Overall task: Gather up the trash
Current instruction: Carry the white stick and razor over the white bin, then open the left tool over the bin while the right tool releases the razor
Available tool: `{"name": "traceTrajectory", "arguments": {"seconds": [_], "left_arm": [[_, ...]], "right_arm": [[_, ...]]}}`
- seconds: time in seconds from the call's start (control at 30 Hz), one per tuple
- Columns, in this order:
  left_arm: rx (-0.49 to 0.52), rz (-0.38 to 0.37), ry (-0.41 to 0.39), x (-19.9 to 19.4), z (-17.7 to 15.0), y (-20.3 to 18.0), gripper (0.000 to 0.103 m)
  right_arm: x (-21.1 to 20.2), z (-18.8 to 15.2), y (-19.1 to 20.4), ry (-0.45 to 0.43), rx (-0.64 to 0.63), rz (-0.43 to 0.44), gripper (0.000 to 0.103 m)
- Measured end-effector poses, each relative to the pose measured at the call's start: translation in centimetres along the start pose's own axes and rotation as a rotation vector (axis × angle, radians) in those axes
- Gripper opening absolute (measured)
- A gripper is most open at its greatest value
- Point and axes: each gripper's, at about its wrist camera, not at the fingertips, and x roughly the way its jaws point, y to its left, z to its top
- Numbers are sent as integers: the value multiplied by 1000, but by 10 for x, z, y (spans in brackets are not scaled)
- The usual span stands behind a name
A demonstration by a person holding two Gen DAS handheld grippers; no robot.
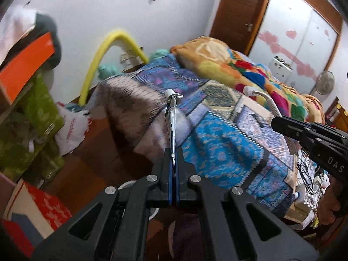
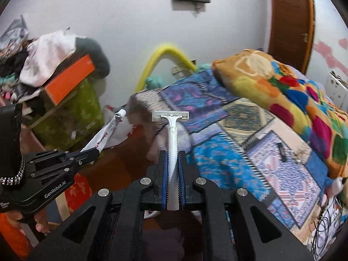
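While my left gripper (image 1: 173,152) pinches a flattened, crinkled tube (image 1: 171,113), my right gripper (image 2: 173,154) clamps a slim white plastic razor (image 2: 171,134).

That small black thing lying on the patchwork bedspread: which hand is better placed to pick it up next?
Neither is free: the left tool grips a squeezed tube, the right tool a razor. Once emptied, probably the right: the black item lies on its side of the bedspread.
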Motion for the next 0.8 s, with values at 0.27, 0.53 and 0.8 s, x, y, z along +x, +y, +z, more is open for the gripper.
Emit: {"name": "traceTrajectory", "arguments": {"seconds": [0.27,0.53,0.8], "left_arm": [[-84,68,91,20,-31,56,1],[-187,110,244,72,-72,105,1],[-263,116,419,134,-111,131,1]], "right_arm": [[50,-3,49,110,-79,59,9],[123,-23,78,295,-99,111,9],[195,-52,92,484,-109,113,9]]}}
